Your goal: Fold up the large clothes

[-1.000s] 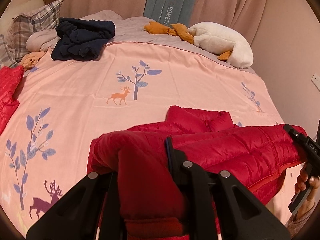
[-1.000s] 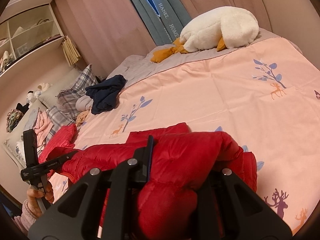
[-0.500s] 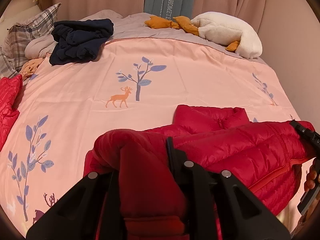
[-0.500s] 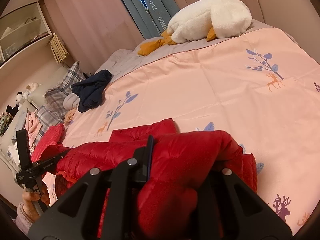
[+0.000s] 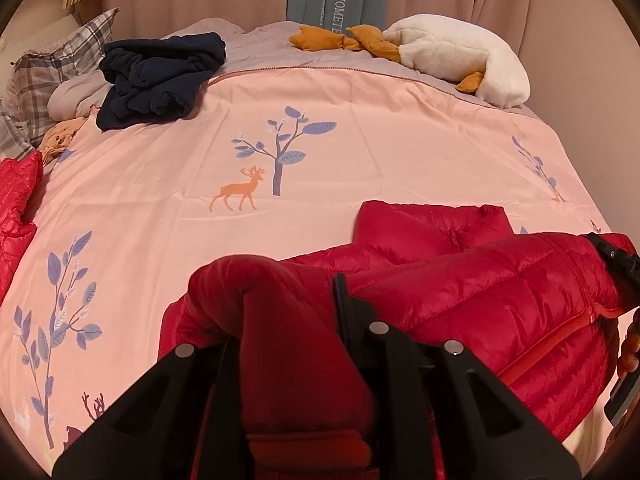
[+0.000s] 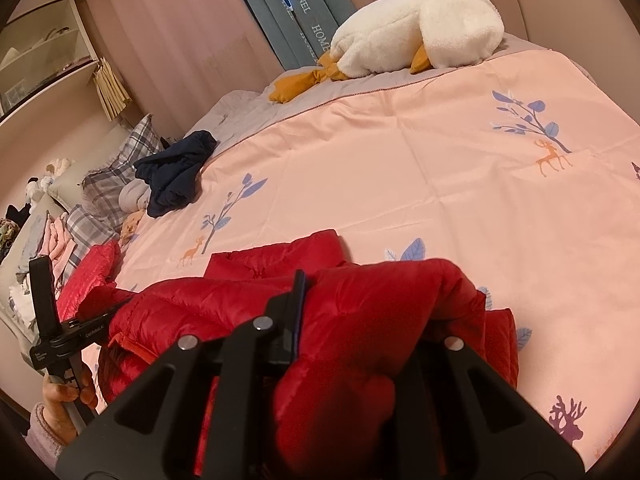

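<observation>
- The left gripper has its jaws clamped on a thick bunch of the red puffer jacket, the fabric bulging up between the two black fingers.
- The right gripper is clenched on another bunch of the same jacket, at the opposite end of it (each gripper shows at the rim of the other's view, the right one at, the left one at).
- Between the two grips the quilted stretch is held raised, its orange-lined hem hanging on the near side.
- Under and beyond that stretch the rest of the jacket lies on the bed, collar and zip pointing toward the far side.
- The bed carries a pink duvet cover printed with blue trees and orange deer.
- Off to the left edge lies a second red quilted garment, well apart from the held jacket.
- Further back, a crumpled navy garment sits near a plaid pillow.
- At the far side rests a white plush goose with orange feet, in front of pink curtains and a blue-grey panel with lettering.
- A shelf unit stands by the wall on the left in the right wrist view.
</observation>
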Available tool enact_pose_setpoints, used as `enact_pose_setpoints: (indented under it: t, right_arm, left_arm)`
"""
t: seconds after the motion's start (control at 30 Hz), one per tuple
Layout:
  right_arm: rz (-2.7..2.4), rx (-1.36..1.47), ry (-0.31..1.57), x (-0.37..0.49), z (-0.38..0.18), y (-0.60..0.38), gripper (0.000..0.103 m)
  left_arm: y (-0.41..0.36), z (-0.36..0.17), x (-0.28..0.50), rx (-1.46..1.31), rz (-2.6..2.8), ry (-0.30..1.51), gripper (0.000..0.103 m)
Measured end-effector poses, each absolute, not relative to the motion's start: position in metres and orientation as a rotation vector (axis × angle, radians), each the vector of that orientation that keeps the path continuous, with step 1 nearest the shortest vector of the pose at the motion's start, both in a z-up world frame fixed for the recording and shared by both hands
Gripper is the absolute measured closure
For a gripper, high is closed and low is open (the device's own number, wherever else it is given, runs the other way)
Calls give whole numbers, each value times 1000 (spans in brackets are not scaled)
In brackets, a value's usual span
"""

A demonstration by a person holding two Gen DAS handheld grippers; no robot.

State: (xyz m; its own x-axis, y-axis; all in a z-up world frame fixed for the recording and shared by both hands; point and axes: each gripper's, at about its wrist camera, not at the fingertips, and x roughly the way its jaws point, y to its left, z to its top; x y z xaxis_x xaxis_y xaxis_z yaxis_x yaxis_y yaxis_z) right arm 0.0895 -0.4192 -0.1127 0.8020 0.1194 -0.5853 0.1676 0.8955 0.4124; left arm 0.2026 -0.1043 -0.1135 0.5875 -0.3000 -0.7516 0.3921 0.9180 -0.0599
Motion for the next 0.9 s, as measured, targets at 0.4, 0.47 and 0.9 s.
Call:
enact_pose_setpoints:
  t: [0.4,0.47,0.9]
  right_arm:
    - [-29,475,663,96,-122,-423,89]
    - [-29,474,665,97,-123,-423,89]
    - [-34,473,684,102,-127,-425,89]
  left_arm:
    - [-109,-122,208,122,-399,862,85]
    - [-109,-123,209,121,-398,864,85]
    - [-112,-127,214,118,-393,874,85]
